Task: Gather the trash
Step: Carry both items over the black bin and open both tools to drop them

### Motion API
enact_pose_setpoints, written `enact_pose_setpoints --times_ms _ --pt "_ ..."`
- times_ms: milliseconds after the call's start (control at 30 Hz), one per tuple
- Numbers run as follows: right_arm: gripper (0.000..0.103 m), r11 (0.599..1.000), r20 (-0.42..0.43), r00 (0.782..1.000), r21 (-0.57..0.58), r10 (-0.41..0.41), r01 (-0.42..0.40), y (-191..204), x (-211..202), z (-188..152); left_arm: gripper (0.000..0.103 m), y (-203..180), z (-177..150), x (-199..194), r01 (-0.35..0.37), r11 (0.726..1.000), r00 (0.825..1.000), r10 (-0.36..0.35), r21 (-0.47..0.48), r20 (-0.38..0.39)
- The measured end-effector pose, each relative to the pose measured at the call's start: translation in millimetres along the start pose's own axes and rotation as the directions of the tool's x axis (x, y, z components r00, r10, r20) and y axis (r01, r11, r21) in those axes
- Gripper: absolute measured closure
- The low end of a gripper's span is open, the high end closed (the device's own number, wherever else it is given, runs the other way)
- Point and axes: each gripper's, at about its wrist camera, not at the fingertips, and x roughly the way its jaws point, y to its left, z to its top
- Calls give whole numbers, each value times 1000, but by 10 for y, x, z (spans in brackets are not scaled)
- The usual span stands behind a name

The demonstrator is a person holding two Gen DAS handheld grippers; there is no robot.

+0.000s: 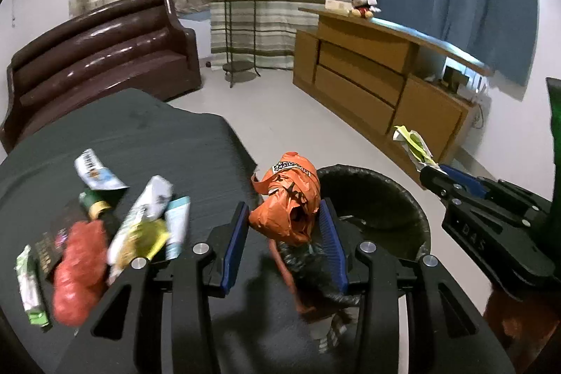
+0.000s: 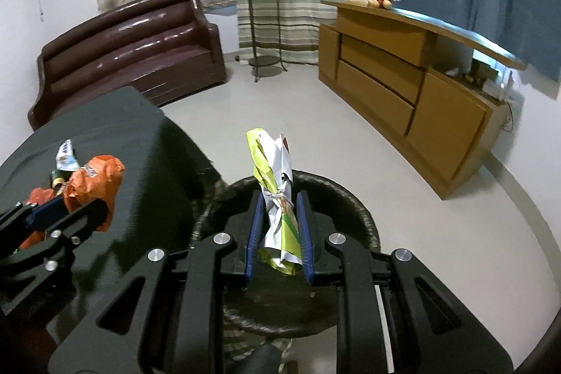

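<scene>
My left gripper (image 1: 284,226) had its jaws clamped on an orange bag (image 1: 289,198) at the bin's (image 1: 403,195) rim; my right gripper (image 2: 279,226) pinched a green wrapper (image 2: 277,198) over the bin. Released early, the bag could have dropped onto the counter (image 1: 140,135).

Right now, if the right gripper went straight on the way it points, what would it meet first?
Probably the round black-lined trash bin: the right gripper, shut on a crumpled green-and-white wrapper, points down toward its opening, though depth is unclear.

Glossy brown sofa (image 1: 101,58), matt wooden cabinet (image 1: 368,83)
</scene>
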Motion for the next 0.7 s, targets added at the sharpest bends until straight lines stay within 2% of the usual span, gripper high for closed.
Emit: enact_pose_setpoints --times_ms 367,467,533,567,700 --pt "83 998 -17 999 48 -42 43 -241 289 56 61 -253 84 370 -18 999 999 20 46 -41" --pt "77 997 -24 998 58 -51 53 -276 356 53 59 -279 66 430 -25 999 997 28 44 -70" --pt "75 996 -30 998 62 -56 58 -289 379 43 44 -274 89 450 -25 999 996 28 38 -87" --pt "73 996 -32 998 65 -57 59 -293 382 40 41 -271 91 435 -23 999 996 25 31 -85" --pt "69 996 -21 998 66 -62 63 -286 343 58 40 -232 80 388 -23 999 996 25 24 -84"
